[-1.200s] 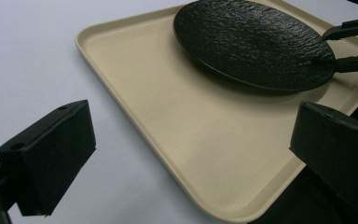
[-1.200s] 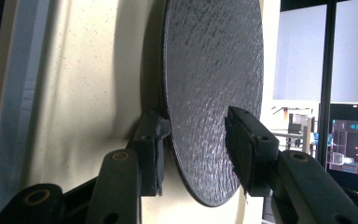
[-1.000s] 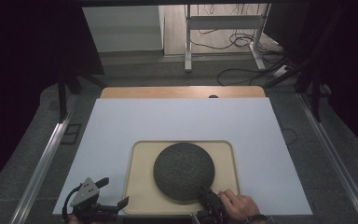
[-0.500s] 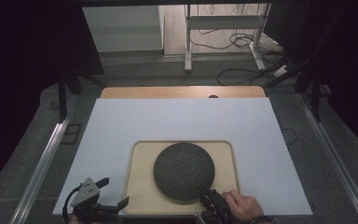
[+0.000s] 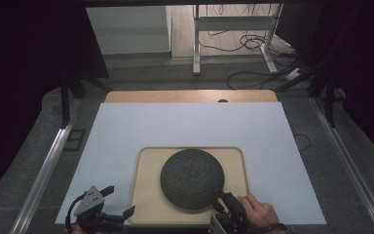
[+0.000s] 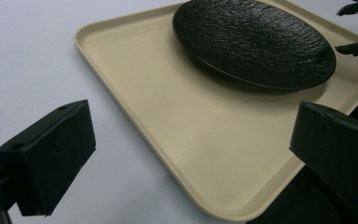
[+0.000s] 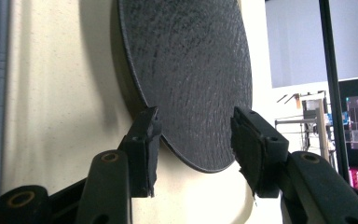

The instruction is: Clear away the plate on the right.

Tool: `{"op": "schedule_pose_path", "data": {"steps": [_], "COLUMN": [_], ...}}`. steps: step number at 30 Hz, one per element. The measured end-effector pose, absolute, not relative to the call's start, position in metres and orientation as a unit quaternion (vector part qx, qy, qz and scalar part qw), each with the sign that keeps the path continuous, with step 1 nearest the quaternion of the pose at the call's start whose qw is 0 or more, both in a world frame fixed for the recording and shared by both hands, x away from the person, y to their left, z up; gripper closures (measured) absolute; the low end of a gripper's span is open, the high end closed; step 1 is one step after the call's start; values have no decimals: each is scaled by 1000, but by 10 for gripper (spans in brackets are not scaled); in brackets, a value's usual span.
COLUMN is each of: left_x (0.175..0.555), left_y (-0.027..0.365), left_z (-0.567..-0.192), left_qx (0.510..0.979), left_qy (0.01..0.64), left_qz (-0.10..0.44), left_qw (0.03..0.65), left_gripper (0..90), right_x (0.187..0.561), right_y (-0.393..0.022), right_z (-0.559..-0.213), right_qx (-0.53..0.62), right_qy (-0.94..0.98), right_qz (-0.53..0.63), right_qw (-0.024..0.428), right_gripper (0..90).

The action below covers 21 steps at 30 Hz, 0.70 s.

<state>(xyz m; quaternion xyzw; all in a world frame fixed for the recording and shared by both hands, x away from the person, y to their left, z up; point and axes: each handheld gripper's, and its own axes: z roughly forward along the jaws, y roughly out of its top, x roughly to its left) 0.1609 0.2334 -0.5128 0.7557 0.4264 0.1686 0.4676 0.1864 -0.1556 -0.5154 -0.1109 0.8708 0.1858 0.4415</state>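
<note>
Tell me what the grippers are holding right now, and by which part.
Nothing is held. The right gripper has its jaws open, astride the near rim of the black plate without pressing it. The left gripper is open over the tray corner.

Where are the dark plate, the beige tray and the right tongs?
dark plate [image 5: 192, 179], high view, centre of its textured top.
beige tray [image 5: 145, 195], high view, bare floor left of the plate.
right tongs [image 7: 193, 140], right gripper view, midway between tips.

1 dark round plate [image 5: 192, 179], 1 beige tray [image 5: 146, 195], 1 white sheet [image 5: 185, 126] over 1 wooden table [image 5: 190, 96], and 2 grippers, left [image 5: 111, 204] and right [image 5: 222, 202].
</note>
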Motion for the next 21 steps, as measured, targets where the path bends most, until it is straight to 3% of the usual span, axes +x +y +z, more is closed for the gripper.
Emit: {"op": "schedule_pose_path", "data": {"steps": [21], "left_x": [160], "left_y": [233], "left_z": [-512], "left_qx": [755], "left_qy": [425], "left_qz": [173], "left_qw": [468], "left_gripper": [0], "right_x": [201], "right_y": [-169], "right_z": [-506], "right_qx": [-42], "right_qy": [881], "right_qz": [212], "right_qw": [420], "right_gripper": [482]}}
